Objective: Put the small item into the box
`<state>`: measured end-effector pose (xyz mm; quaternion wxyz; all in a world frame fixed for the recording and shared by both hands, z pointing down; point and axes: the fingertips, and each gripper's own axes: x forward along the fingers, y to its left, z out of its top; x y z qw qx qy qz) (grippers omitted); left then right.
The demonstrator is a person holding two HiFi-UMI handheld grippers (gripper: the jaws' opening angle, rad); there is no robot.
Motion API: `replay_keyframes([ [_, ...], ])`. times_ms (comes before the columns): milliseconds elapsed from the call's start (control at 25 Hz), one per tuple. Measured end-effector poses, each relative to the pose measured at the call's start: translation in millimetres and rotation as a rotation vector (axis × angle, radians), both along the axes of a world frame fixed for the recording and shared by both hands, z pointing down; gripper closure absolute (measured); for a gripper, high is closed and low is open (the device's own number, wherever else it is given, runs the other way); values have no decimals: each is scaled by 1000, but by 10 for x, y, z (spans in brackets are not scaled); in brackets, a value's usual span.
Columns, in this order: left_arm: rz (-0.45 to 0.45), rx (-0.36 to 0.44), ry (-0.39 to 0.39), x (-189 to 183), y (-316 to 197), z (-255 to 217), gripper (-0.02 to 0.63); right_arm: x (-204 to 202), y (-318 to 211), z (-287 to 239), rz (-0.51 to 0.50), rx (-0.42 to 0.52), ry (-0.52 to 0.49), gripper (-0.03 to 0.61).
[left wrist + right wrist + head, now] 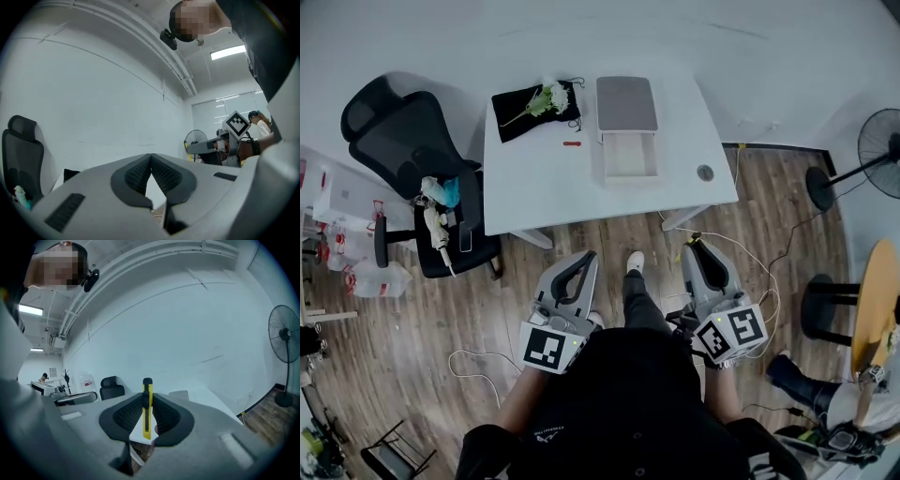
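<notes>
One surface (544,187), one open box (606,157), one grey lid (626,103), one small red item (572,144), one black cloth (514,120), one flower bunch (549,97), one office chair (408,141), one standing fan (881,150), one yellow utility knife (147,411), and two tongs (left tongs (584,258), right tongs (696,248)).

chair (398,136) left of table (544,187) | flowers (547,97), seemingly, on cloth (517,114) | fan (879,152) right

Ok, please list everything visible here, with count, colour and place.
white rectangular table: 1, white, centre.
white open cardboard box: 1, white, on the table.
grey flat rectangular case: 1, grey, beyond the box.
black cloth with white flowers: 1, black, table's left corner.
small red item: 1, red, beside the cloth.
black office chair: 1, black, left.
black standing fan: 1, black, far right.
yellow utility knife: 1, yellow, in right jaws.
left hand-held gripper: 1, grey, shut, empty.
right hand-held gripper: 1, grey, holding the knife.
</notes>
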<state>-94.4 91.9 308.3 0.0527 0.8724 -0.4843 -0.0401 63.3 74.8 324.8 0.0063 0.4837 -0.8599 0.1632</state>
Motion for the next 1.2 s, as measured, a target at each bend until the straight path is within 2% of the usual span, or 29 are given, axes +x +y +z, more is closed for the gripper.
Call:
replay_keyframes([
  [240,-57,-5,-26,101,-694,-66,609,75,-854,-72,-67,1,-6,511],
  [600,-216,0,-24,265,-1393,-87,609,156,-1807,-33,-233,-3,-9,511],
  [840,-289,3,-52,329,-1712,-66,609,69,-2248,2,-334,-4,-1,511],
  [1120,-321,-35,-19,269,-1935,-13,609,-37,-2571,90,-367,-26,14,509],
  [1200,-319,-23,-25,207,-2018,4,609,-94,-2653,149,-374,-37,29,511],
])
